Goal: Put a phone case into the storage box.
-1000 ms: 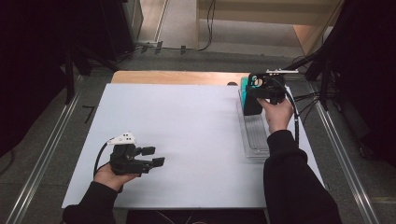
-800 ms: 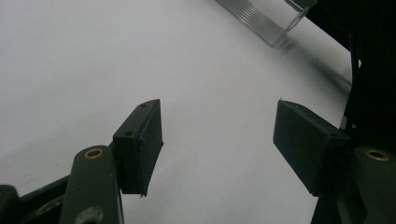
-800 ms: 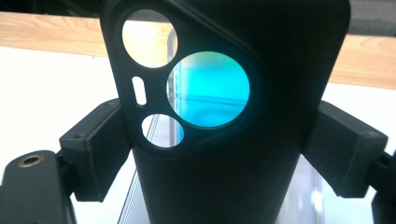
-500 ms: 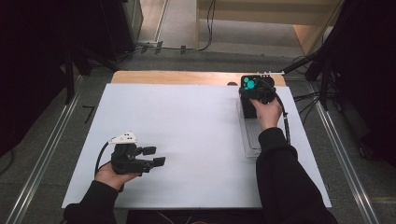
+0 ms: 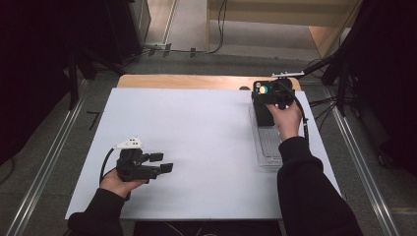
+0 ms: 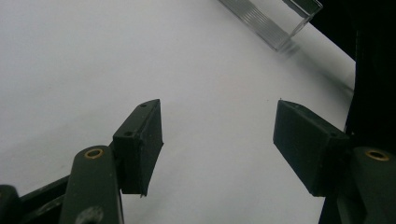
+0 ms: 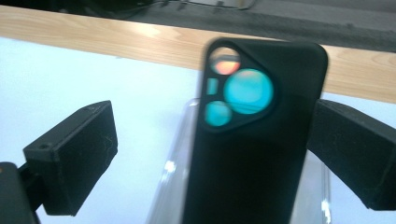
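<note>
Right gripper view: phone case [image 7: 254, 135] btwn hand-held gripper [image 7: 210, 154] jaws.

You sit at a big white table top [image 5: 196, 132] with a strip of light wood [image 5: 187, 81] along its far edge. Around it you see a grey floor [image 5: 59, 147] — metal rails [image 5: 46, 169] run down both sides. Black cables [image 5: 216, 29] lie on the floor beyond, and the room's sides are dark.

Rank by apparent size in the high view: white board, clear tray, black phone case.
1. White board
2. Clear tray, partly hidden by the right hand
3. Black phone case, partly hidden by the right gripper, so less sure
</note>
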Available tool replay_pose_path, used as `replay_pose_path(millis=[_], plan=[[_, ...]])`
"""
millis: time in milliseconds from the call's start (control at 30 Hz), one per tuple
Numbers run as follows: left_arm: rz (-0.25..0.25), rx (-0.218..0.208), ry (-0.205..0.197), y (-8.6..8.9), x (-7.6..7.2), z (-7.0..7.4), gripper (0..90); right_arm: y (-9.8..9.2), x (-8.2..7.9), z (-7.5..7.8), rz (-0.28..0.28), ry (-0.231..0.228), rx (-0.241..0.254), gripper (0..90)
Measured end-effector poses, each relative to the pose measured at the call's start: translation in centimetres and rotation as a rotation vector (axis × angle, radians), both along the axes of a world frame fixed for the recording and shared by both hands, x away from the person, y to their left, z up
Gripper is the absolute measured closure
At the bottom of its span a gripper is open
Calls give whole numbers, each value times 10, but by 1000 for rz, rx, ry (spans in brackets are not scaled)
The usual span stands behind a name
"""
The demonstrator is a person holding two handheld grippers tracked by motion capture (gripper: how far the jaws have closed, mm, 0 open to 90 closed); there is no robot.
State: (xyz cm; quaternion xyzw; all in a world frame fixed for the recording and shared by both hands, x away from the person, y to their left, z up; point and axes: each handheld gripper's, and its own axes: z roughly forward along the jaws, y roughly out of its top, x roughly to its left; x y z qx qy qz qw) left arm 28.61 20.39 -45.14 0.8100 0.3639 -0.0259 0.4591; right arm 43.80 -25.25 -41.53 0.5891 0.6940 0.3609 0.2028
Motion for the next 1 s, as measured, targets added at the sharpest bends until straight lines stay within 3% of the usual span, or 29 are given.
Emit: replay_pose_path(millis=[233,300,367,500,567,800,1000], plan=[[-4,5,2,0,-1,1,334,23,-32,17,165,-7,62,60],[-8,4,4,1,-1,1,334,28,-41,18,218,-3,85,70],[-15,6,7,1,-2,2,334,33,-50,18,268,9,97,142],[-23,10,13,0,-3,2,334,40,-67,18,347,32,134,148],[-29,16,13,0,-4,2,334,42,-75,17,395,49,154,226],[-36,12,5,3,-8,4,334,51,-104,8,514,76,126,291],[-48,14,2,5,-12,6,334,49,-126,3,559,83,146,303]])
